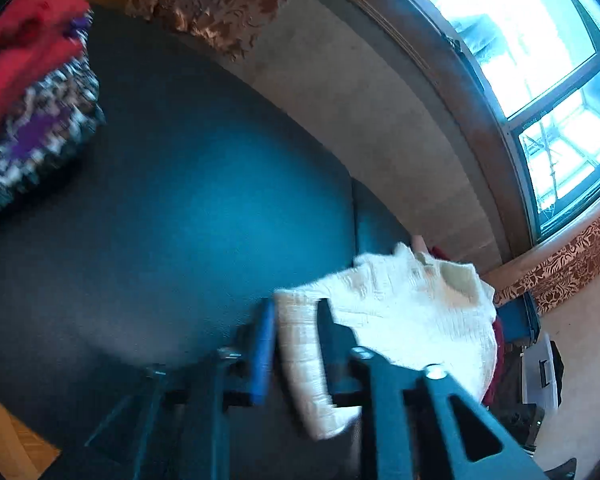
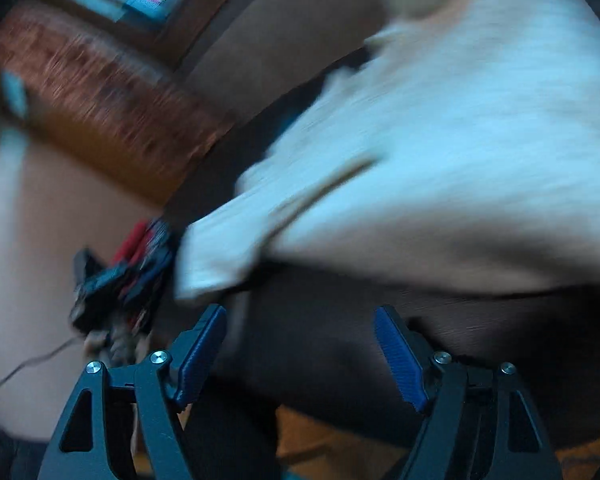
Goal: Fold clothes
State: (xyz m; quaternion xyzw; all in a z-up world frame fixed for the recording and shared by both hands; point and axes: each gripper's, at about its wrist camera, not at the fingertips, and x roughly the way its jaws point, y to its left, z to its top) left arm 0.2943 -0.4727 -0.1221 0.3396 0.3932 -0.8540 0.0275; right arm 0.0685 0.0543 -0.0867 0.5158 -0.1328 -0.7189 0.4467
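Left wrist view: a cream garment (image 1: 400,312) of ribbed, waffle-like knit lies crumpled at the near right of a dark, matte, finely grained tabletop (image 1: 172,208). One narrow fold of it runs down between the two fingers of the left gripper (image 1: 296,328); the blue ribbed pad sits just left of the fold and the black finger just right, with only a narrow gap, but blur hides whether they press the cloth. At the far left one stack (image 1: 28,92) holds a red cloth on top of a black, white and purple patterned one. Beyond the table stand a plain wall, brown floral curtains and a bright window.

Right wrist view: heavily blurred. The right gripper (image 2: 300,344) has its two blue ridged pads wide apart with nothing between them. The same cream garment (image 2: 440,152) spreads soft and rumpled just beyond, on the dark surface. At the near left hangs a blurred bundle of red and dark cloth.
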